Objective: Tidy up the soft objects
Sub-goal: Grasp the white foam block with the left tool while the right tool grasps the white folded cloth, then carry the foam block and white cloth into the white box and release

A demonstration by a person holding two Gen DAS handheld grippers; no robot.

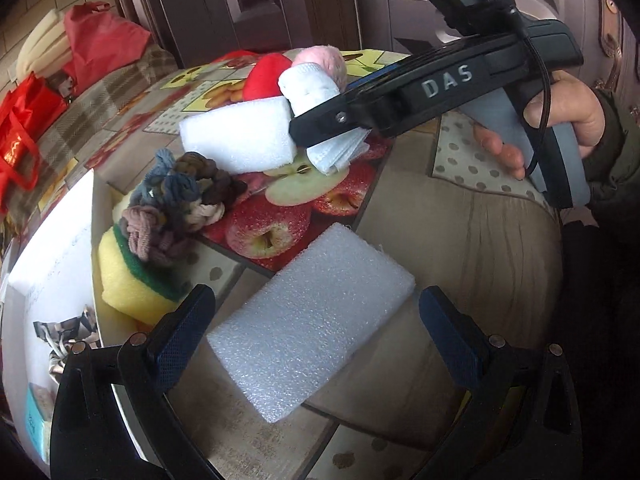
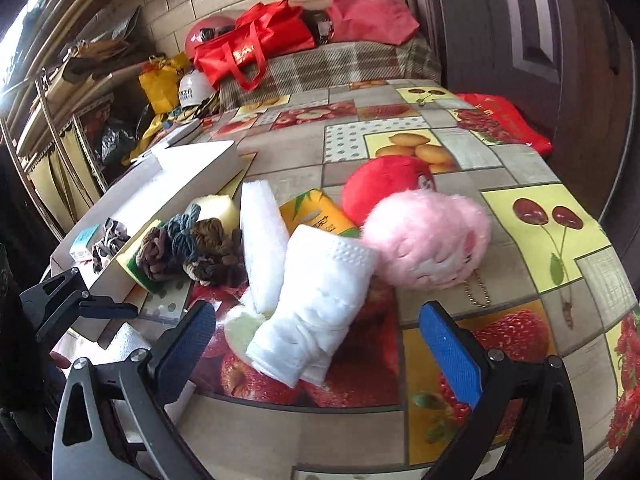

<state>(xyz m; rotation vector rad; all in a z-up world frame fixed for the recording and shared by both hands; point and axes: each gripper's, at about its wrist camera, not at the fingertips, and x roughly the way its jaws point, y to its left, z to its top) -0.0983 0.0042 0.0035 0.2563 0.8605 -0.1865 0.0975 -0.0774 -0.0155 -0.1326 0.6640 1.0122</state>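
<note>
White foam block [image 1: 310, 322] lies between open left jaws.

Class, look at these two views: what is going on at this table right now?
A person holds a gripper in each hand over soft things on a fruit-patterned table. The left gripper is open around a white foam block, not pressing it. The right gripper is open around a rolled white towel. A pink plush and hair ties wait nearby.

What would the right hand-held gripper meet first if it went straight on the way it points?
Most likely the rolled white towel, which lies between and just ahead of the open right hand-held gripper; depth is hard to judge through the fisheye.
</note>
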